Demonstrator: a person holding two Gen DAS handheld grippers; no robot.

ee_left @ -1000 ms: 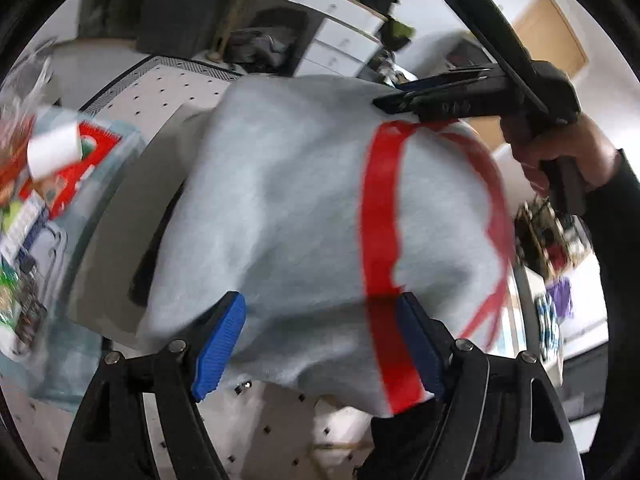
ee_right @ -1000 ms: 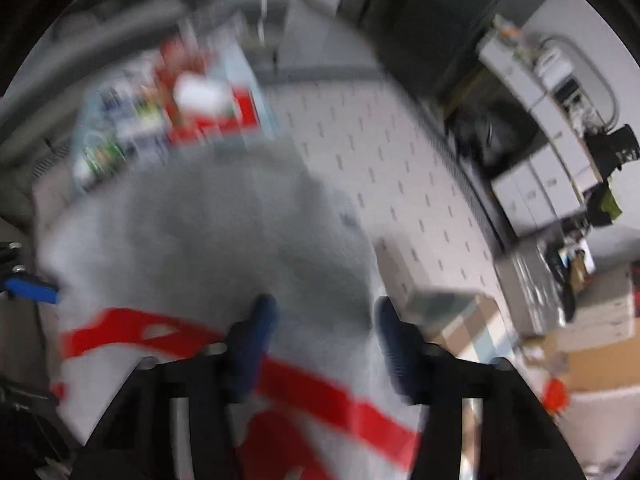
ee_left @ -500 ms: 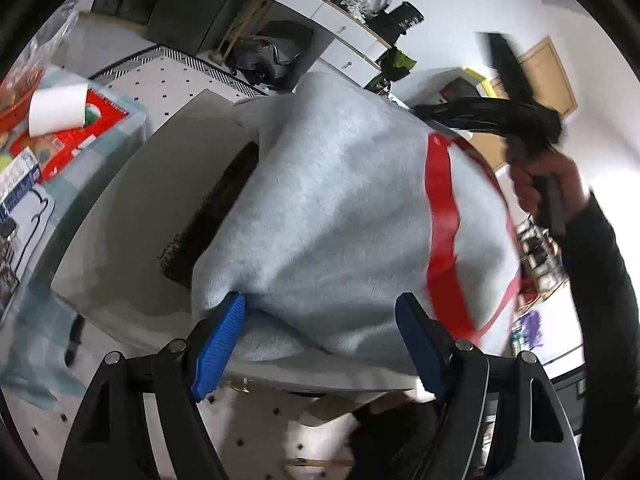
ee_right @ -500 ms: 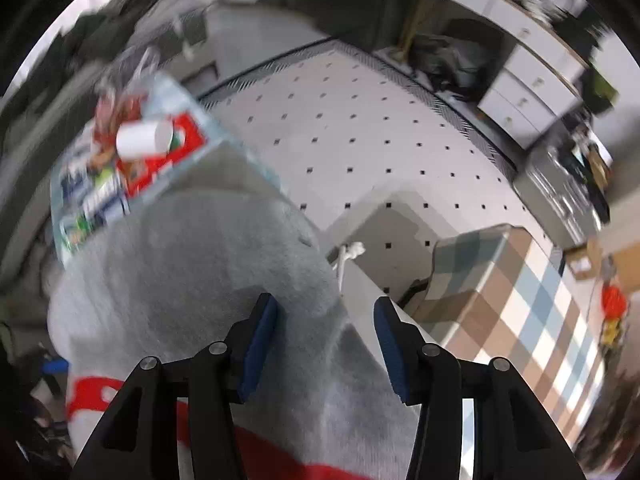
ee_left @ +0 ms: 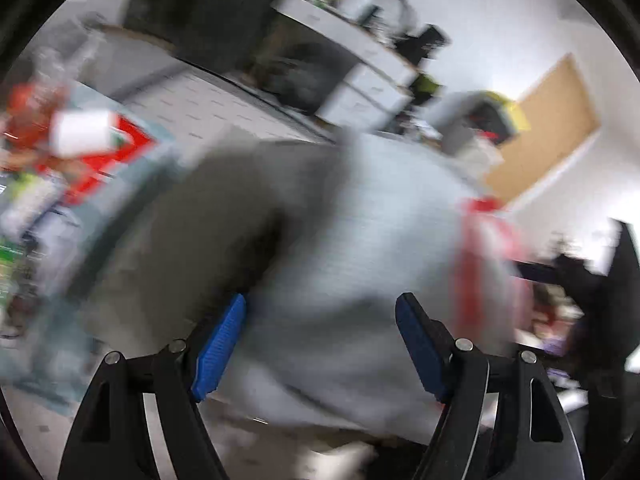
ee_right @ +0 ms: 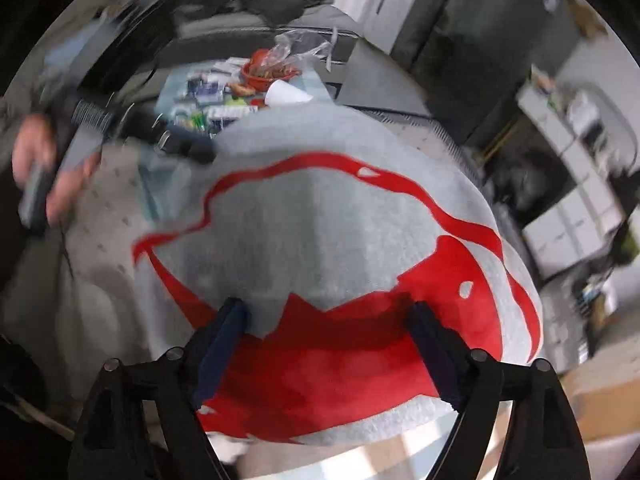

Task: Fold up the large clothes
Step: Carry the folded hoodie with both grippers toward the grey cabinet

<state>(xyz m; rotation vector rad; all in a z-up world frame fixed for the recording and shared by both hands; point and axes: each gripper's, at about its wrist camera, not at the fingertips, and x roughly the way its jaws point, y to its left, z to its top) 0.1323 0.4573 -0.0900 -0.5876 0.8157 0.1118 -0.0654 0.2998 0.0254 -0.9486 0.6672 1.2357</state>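
Note:
A light grey sweatshirt (ee_left: pixel 360 248) with a red print lies folded on a grey table (ee_left: pixel 160 240). In the right wrist view the sweatshirt (ee_right: pixel 320 216) fills the middle, red print facing me. My left gripper (ee_left: pixel 320 340) is open, its blue pads apart at the garment's near edge; the view is blurred. My right gripper (ee_right: pixel 326 344) is open, its fingers spread over the red print without pinching it. The left gripper and hand (ee_right: pixel 48 172) show at the left in the right wrist view.
A side table with a paper cup (ee_left: pixel 82 134), red packaging and clutter stands to the left; it also shows in the right wrist view (ee_right: pixel 240 88). White drawers (ee_left: pixel 360 84) and dark furniture stand behind. The tiled floor (ee_left: pixel 224 108) lies beyond the table.
Both grippers swung quickly, blurring the views. The right gripper moved round so the red print now faces it. The sweatshirt dropped lower onto the table.

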